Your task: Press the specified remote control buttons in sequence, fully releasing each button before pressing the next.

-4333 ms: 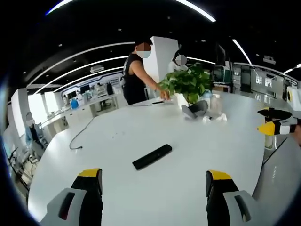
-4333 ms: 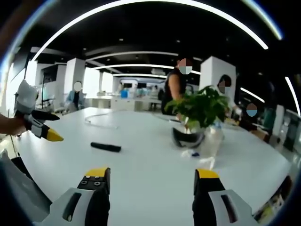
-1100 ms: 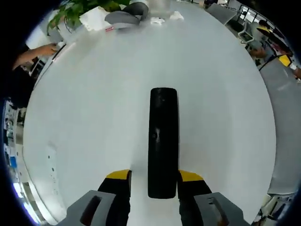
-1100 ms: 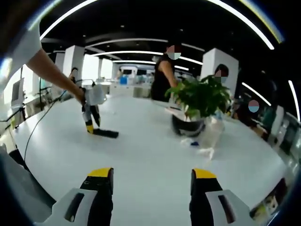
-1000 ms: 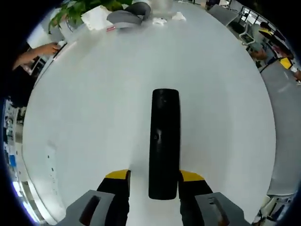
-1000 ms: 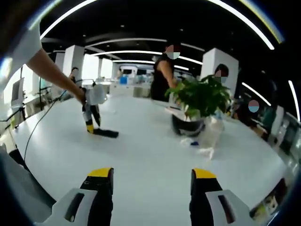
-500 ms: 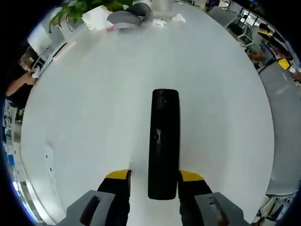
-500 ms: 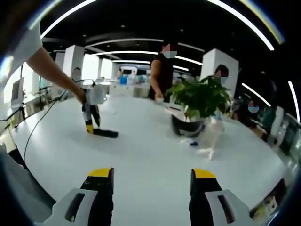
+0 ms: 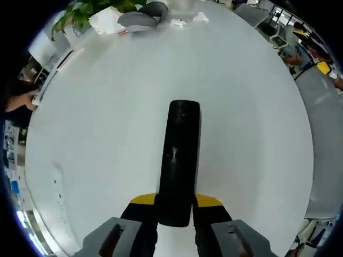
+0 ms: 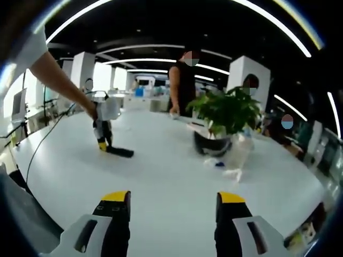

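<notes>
Remote control (image 9: 178,160), a long black slab of plastic, lies flat on the white round table (image 9: 107,123) in the left gripper view, its near end between the yellow-tipped jaws of the left gripper (image 9: 176,202). Those jaws are closed against the remote's two long sides, clamping its lower end while the rest of it stretches away toward the table's middle. In the right gripper view the same remote (image 10: 119,152) is a small dark bar lying well off to the left on the table (image 10: 171,182), with the left gripper (image 10: 102,143) standing nose-down over its end, held by a person's bare forearm (image 10: 61,83). The right gripper (image 10: 170,201) hangs above bare tabletop, its yellow-tipped jaws wide apart with nothing between them. Farther across the table stands a leafy green potted plant (image 10: 228,112) with a dark grey curved object (image 10: 211,147) at its base and some crumpled white and clear bits (image 10: 230,166) just beside it (too small to tell what they are). A thin black cable (image 10: 45,144) trails across the table's left side. Beyond the far edge stands a person in a dark sleeveless top (image 10: 182,88).
</notes>
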Demonstrator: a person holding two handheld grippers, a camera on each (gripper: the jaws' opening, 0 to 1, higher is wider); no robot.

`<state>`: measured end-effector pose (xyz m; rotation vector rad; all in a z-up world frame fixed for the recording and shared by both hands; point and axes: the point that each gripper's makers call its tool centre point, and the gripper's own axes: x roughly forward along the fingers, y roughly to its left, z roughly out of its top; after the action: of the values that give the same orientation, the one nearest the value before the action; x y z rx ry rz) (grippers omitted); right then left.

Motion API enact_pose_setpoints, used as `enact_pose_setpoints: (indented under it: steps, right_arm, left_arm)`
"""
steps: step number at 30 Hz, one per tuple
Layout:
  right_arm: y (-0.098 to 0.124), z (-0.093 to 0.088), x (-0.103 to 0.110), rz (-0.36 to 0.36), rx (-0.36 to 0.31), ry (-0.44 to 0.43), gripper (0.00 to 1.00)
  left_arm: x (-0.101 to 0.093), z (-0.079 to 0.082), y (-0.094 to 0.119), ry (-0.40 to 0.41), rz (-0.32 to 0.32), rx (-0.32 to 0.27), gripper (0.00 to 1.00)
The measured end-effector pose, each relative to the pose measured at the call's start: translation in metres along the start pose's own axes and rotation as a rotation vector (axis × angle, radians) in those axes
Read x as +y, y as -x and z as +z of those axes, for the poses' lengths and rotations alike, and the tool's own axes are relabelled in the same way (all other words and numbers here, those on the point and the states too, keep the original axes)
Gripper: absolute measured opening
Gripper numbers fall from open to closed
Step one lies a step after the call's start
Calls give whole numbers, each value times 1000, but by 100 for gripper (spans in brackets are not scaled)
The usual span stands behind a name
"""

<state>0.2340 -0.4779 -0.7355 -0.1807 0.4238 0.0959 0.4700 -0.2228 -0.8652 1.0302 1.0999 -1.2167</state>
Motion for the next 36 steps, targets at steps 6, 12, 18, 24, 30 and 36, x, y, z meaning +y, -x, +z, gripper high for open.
enact_pose_setpoints:
  steps: [6,12,18,24,30,36]
  right_arm:
    - [0,1,-1,-2,-5,-4,62]
    - [1,2,-1,-2,-13,-7,61]
    - [2,3,-2,-8,-18,-10,60]
    - [2,3,-1,-3,-21,-8,60]
    - [3,5,-1,-6,-26,-10,59]
    - [3,6,-2,-10,-30,-11,59]
  left_arm:
    - [3,0,-2,4,5,-8,23]
    - [4,-1,-3,13,25,-8,23]
    - [4,-2,-3,59,50,-14,23]
    - [0,-2,-3,53,88,-14,22]
    - [-8,-2,-1,0,110,16,22]
    - [-17,-3,1,10,103,10,22]
